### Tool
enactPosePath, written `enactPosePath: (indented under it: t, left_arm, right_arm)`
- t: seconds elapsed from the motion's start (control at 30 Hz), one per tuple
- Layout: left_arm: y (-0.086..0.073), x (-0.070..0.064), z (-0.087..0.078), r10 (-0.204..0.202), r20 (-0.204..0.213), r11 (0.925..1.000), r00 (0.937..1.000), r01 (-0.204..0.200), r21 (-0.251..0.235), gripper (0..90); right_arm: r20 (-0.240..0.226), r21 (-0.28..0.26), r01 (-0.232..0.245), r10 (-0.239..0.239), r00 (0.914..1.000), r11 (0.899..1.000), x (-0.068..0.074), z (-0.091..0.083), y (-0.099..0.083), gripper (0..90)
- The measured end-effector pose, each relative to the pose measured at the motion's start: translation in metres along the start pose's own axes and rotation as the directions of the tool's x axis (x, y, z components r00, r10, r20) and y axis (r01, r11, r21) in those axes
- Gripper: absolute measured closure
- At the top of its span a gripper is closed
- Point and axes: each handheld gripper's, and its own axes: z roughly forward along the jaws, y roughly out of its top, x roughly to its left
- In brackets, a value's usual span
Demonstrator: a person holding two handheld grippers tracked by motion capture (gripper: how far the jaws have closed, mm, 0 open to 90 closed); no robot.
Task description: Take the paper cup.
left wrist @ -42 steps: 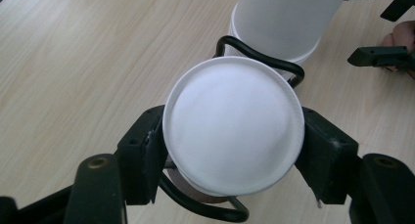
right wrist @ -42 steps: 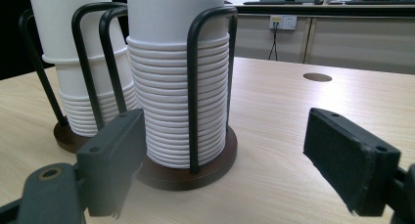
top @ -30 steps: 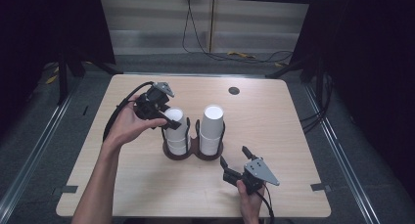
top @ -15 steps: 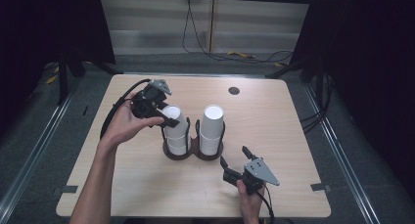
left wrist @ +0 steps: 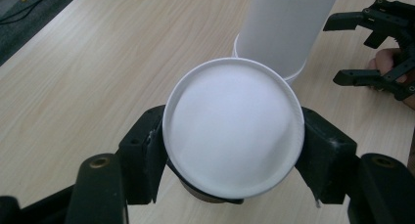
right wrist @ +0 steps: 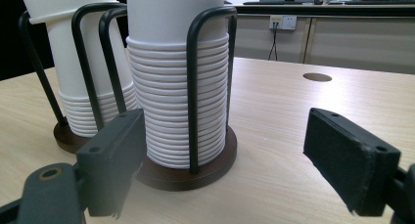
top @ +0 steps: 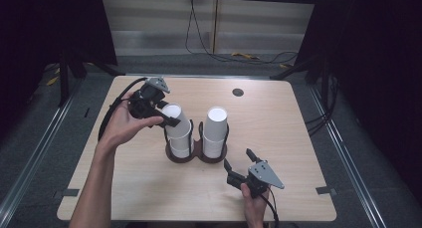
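Cups stand in two stacks in a dark wire holder (top: pixel 196 156) mid-desk. The left claw (top: pixel 166 116) pinches the top cup (top: pixel 175 119), tilted on the left stack. The right claw (top: pixel 239 166) rests spread, nearer, just beside the right stack (top: pixel 215 133).

Two cup stacks (top: pixel 215 131), one double holder (top: pixel 196 154), two grippers (top: pixel 244 164), perhaps.

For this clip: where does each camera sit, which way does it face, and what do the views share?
High view: above the near table edge, facing forward and down; both forearms, left tool, right tool.
Left gripper view: on the left tool, facing down onto the top cup between its jaws.
Right gripper view: low on the right tool, facing the rack.
All three share the two cup stacks.
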Motion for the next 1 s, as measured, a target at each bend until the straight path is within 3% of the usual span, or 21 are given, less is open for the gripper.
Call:
enactPosePath:
  t: [0.37,0.47,0.63,1.0]
  left_arm:
    - [-0.003,-0.003,-0.013,-0.011,-0.006,0.9953,0.9999,0.011,-0.097,34.8]
    - [-0.006,-0.004,-0.018,-0.021,0.004,0.9883,0.9998,0.022,-0.151,34.8]
    - [-0.011,-0.006,-0.020,-0.020,-0.007,0.9851,0.9998,0.018,-0.171,34.7]
    - [-0.023,-0.015,-0.023,-0.049,-0.028,0.9647,0.9984,0.040,-0.260,34.5]
  right_arm:
    - [-0.002,0.002,0.001,-0.001,1.0000,1.000,0.000,0.000,0.000,15.7]
    - [-0.001,0.001,0.000,0.000,1.0000,1.000,0.000,0.000,0.000,15.7]
    - [-0.003,0.003,0.000,0.000,1.0000,1.000,0.000,0.000,0.000,15.7]
    - [-0.003,0.003,-0.001,0.001,1.0000,1.000,0.000,0.000,0.000,15.7]
